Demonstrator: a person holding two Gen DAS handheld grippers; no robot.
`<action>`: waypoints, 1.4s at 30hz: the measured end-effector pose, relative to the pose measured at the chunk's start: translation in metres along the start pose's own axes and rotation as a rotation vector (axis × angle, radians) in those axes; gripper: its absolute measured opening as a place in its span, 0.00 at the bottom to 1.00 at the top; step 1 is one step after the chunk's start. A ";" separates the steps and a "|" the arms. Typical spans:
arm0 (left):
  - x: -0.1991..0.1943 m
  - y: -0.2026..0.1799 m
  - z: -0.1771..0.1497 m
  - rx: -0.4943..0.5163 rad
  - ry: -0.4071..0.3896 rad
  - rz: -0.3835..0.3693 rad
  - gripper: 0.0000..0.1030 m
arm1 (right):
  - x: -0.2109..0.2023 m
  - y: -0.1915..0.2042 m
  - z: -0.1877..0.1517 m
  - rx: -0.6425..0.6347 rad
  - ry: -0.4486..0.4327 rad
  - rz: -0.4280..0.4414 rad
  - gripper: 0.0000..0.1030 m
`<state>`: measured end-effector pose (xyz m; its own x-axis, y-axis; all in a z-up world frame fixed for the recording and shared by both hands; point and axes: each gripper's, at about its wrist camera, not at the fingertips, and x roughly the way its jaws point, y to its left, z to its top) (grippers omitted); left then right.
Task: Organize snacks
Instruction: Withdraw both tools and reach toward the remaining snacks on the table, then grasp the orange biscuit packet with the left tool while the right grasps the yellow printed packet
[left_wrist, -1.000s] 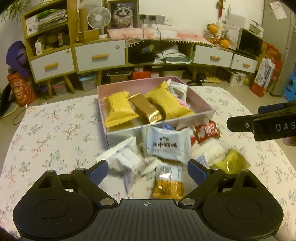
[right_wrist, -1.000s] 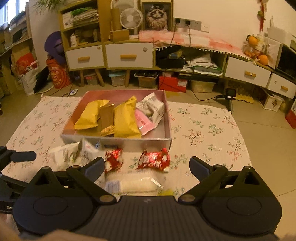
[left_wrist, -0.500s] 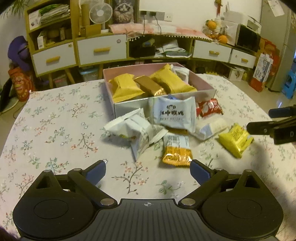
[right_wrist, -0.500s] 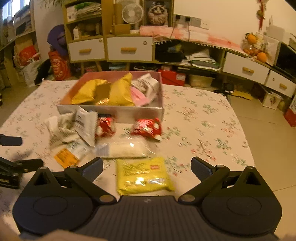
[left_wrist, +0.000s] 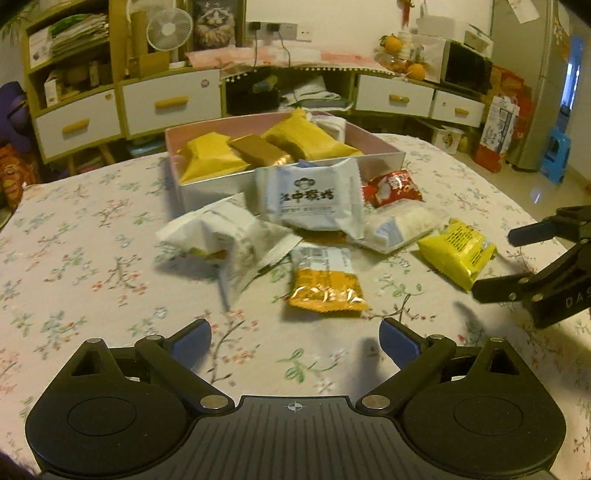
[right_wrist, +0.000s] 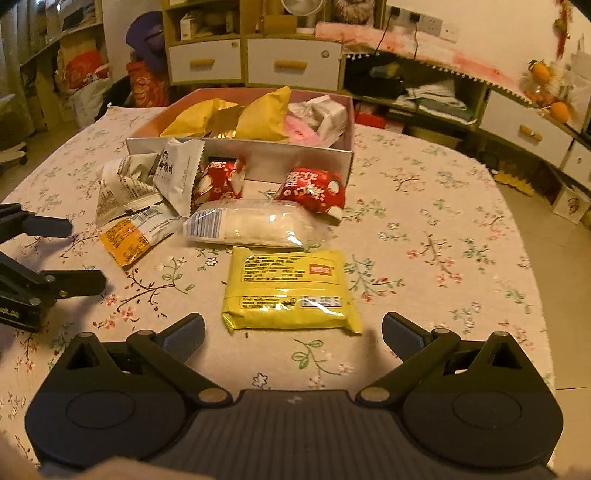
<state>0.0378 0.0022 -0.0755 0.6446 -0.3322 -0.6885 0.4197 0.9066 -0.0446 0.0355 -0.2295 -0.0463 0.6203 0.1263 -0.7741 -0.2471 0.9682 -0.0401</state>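
A pink box at the table's far side holds yellow, gold and white packets. Loose snacks lie in front of it: a white packet with dark lettering, crumpled white packets, an orange-and-white packet, two red packets, a clear packet of white pieces and a yellow packet. My left gripper is open, low over the cloth just short of the orange-and-white packet. My right gripper is open wide, the yellow packet lying just ahead between its fingertips, untouched.
The table wears a floral cloth. In the left wrist view the right gripper's fingers reach in from the right edge; in the right wrist view the left gripper's fingers reach in from the left. Cabinets and clutter stand behind the table.
Both grippers sank toward the table and drew back from the box. The loose snacks now lie ahead of the fingertips, and the yellow packet came into the right wrist view.
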 end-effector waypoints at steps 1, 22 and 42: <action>0.002 -0.001 0.000 0.004 -0.002 -0.001 0.96 | 0.001 0.000 0.001 -0.001 0.002 0.007 1.00; 0.033 -0.021 0.012 0.001 -0.032 0.020 0.95 | 0.022 -0.013 -0.002 0.010 -0.064 0.055 1.00; 0.032 -0.030 0.026 -0.001 -0.015 0.028 0.48 | 0.021 -0.008 0.010 -0.024 -0.005 0.068 0.79</action>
<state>0.0626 -0.0421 -0.0775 0.6655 -0.3102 -0.6789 0.4004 0.9160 -0.0261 0.0583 -0.2322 -0.0562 0.6052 0.1926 -0.7725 -0.3063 0.9519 -0.0026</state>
